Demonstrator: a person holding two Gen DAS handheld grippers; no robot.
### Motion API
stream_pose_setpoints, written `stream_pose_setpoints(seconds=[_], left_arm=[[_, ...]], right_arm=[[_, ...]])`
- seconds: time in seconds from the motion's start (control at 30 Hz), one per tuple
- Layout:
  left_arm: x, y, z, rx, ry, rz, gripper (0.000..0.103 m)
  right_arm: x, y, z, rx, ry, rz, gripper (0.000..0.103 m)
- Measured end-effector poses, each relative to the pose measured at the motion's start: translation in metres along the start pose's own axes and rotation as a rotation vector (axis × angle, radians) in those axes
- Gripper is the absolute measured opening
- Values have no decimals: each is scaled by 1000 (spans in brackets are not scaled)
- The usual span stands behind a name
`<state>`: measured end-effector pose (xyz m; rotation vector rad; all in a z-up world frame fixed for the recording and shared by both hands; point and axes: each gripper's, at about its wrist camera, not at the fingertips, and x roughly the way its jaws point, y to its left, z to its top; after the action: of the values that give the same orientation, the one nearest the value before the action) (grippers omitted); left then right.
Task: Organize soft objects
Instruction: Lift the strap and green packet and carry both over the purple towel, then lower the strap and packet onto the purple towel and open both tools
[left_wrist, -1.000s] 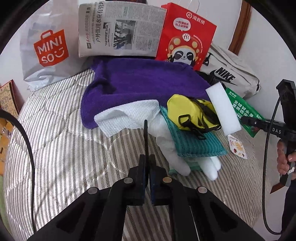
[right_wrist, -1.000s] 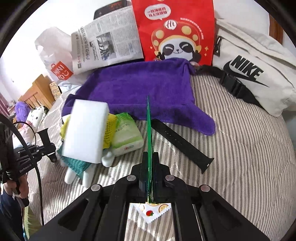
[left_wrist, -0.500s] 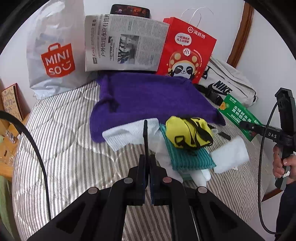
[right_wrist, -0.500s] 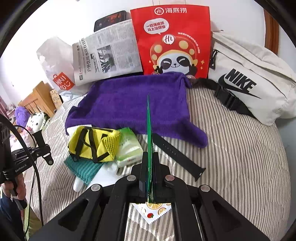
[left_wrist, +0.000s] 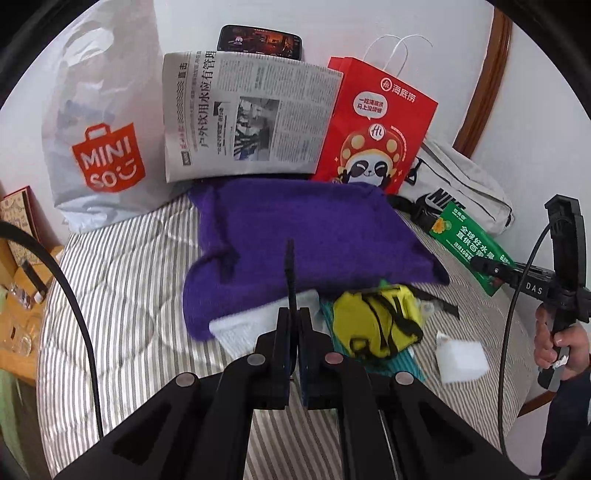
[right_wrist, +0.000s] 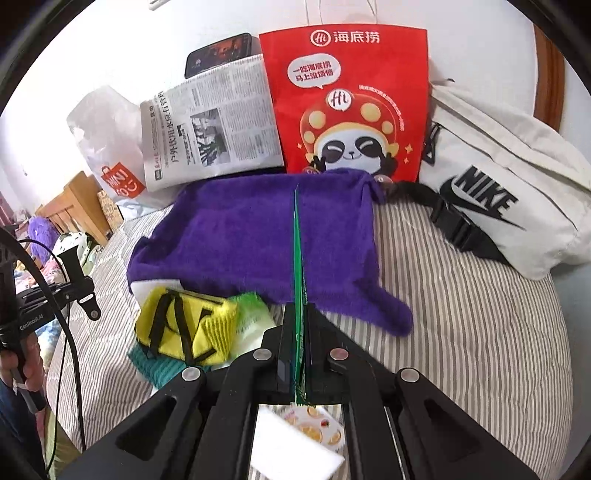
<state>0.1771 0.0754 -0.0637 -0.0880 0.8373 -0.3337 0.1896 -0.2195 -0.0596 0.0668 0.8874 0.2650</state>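
My left tool (left_wrist: 294, 325) was pinched shut on a thin black strap (left_wrist: 290, 273) that stood up edge-on between its fingers, held over the striped bed (left_wrist: 122, 295). My right tool (right_wrist: 297, 332) was clamped on a flat green packet (right_wrist: 296, 258), also seen edge-on in its own camera; from the left camera the same packet (left_wrist: 469, 240) showed its printed face, held in the air off to the right, above the bed. The soft things lay in a heap near the middle of the bed: a purple towel (left_wrist: 295, 236) spread out at the back, a white cloth (left_wrist: 251, 325) showing from under its near edge, and a yellow pouch (left_wrist: 376, 325) with black straps resting on a teal cloth (right_wrist: 155, 365). In the right camera a green-and-white pack (right_wrist: 251, 321) lay touching the pouch. A white sponge block (left_wrist: 461, 358) sat on the bed just beside the heap, apart from the pouch. Against the wall stood a white shopping bag (left_wrist: 99, 122), a newspaper (left_wrist: 247, 118) with a phone (left_wrist: 258, 40) behind its top edge, and a red paper bag (right_wrist: 351, 99); a white waist bag (right_wrist: 498, 192) lay to the right of them.
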Motion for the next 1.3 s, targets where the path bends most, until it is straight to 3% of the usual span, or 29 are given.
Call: stream_pose_setpoints(seconds=[0.7,1.3], left_arm=[[93,16,90,-14,36,15,4],[188,38,113,-43,217,77,4]], right_arm=[[82,-8,77,-29,0,-38,3],[170,-27,94,-43,102,-80,3]])
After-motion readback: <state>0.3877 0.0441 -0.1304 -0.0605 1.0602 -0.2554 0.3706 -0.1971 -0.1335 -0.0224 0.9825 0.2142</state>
